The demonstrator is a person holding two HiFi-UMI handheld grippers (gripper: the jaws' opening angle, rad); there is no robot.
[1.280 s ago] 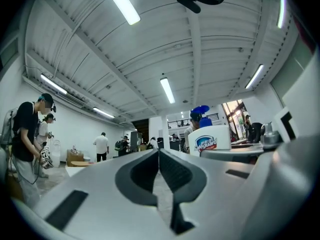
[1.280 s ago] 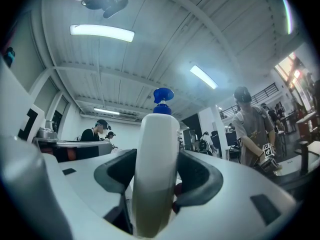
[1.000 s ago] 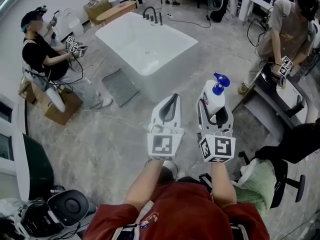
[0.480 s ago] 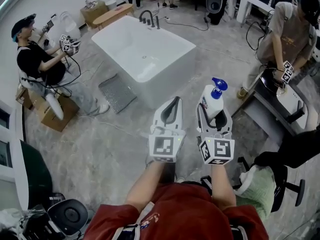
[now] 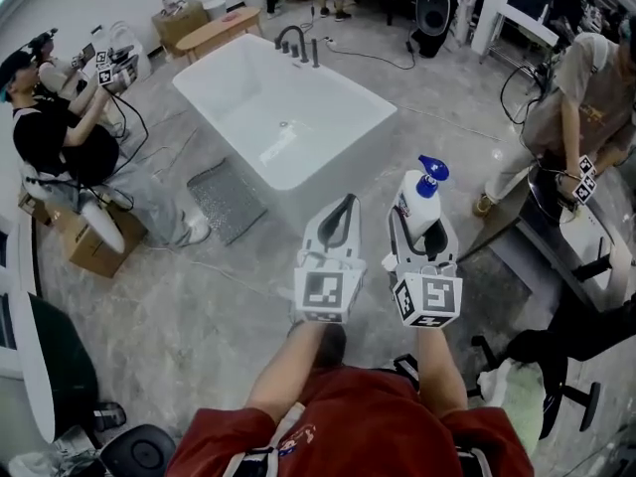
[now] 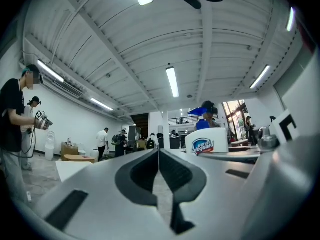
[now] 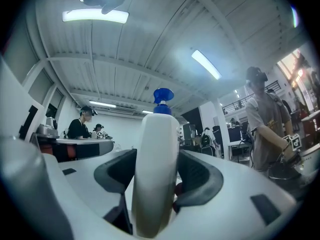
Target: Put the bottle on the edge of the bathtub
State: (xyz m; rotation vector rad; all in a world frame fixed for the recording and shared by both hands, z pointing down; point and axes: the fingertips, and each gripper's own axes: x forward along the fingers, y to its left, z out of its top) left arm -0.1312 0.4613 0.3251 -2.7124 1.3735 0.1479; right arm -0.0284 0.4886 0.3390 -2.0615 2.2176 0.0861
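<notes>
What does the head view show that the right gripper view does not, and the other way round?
Only the head view: the white bathtub ahead on the floor, and the left hand-held gripper, jaws together. Only the right gripper view: the ceiling lights overhead. Both: the bottle with its blue pump, upright and clamped between the jaws of the right hand-held gripper.

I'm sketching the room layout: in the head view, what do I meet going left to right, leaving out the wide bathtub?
Seated person → grey mat → left gripper → bottle → standing person.
</notes>
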